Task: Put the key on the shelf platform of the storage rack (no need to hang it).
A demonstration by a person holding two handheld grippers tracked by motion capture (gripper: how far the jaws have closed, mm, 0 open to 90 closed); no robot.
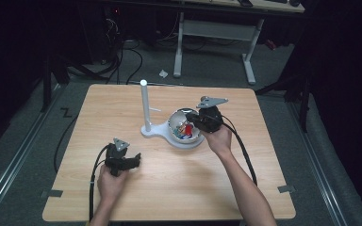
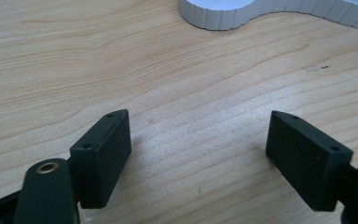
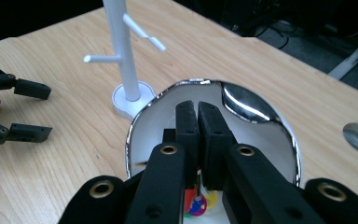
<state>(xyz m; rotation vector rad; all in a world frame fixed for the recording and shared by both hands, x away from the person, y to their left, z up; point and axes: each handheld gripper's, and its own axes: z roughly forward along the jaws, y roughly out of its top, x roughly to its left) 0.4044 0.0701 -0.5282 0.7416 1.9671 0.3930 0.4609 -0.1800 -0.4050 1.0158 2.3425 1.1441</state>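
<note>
High view: shiny bowl [image 1: 178, 117] holds colourful small items [image 1: 185, 130]; right claw [image 1: 192, 123] inside.

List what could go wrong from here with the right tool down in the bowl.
1. The right tool is inside the shiny bowl, its jaws together over small colourful items. Lifting may let whatever it pinches slip back.
2. The tool sits close to the rim, so pulling sideways could tip or drag the bowl.
3. The white peg stand stands beside the bowl; a swing could knock it.
</note>
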